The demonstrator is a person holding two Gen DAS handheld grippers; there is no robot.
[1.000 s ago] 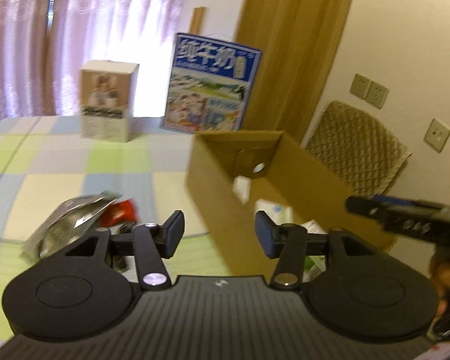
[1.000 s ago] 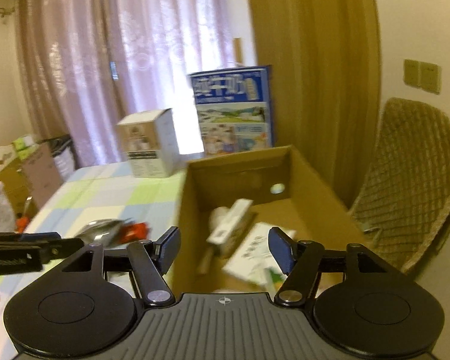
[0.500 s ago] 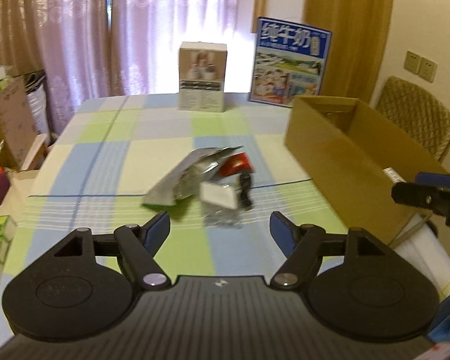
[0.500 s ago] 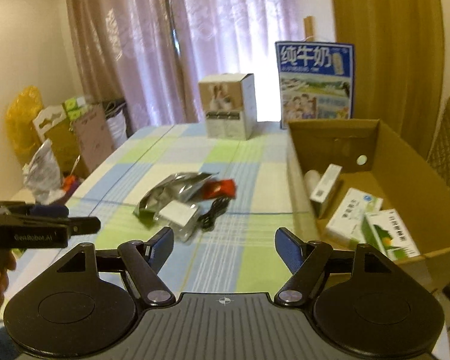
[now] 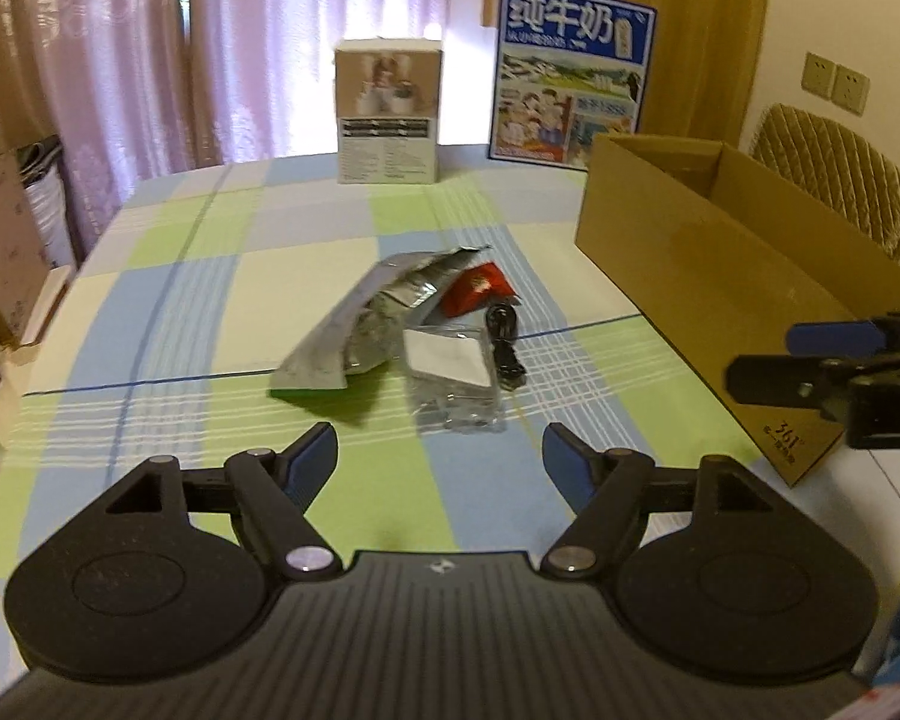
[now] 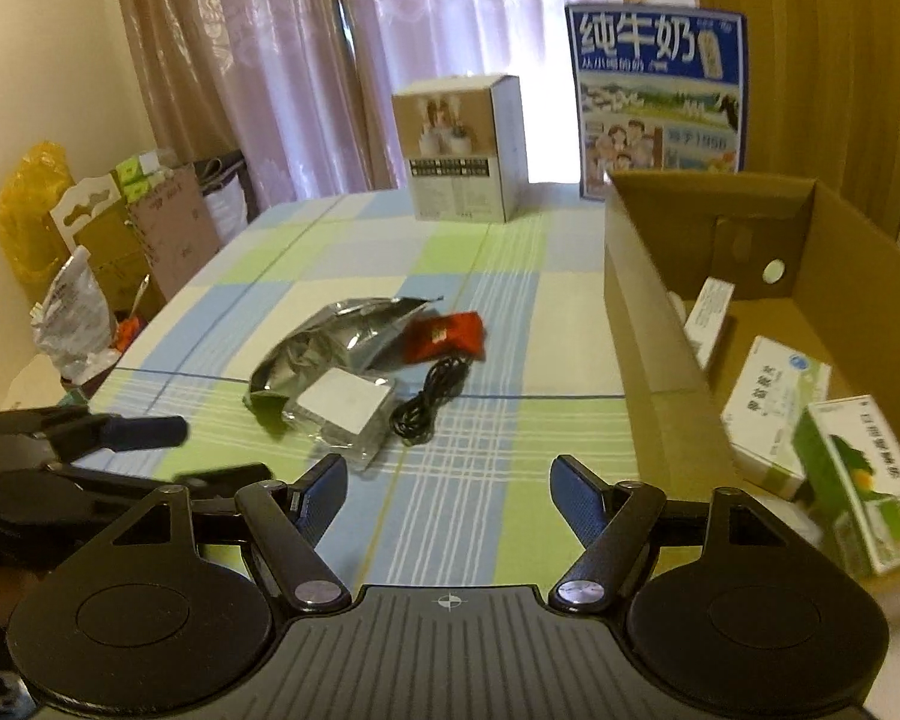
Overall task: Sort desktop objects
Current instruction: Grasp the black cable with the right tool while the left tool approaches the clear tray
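Left gripper [image 5: 439, 453]: jaws opening, nothing held between them.
Right gripper [image 6: 448, 489]: jaws apart, empty.
Crumpled silver foil pouch [image 5: 384, 312]: laid mid-frame on checked worktop [image 5: 222, 300].

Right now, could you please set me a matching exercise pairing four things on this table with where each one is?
Things:
1. foil bag
2. black cable
3. green carton
4. milk poster

Places:
A. inside the cardboard box
B. upright at the table's far edge
C. left part of the pile in the middle of the table
D. just below the red packet

Pairs: 1-C, 2-D, 3-A, 4-B
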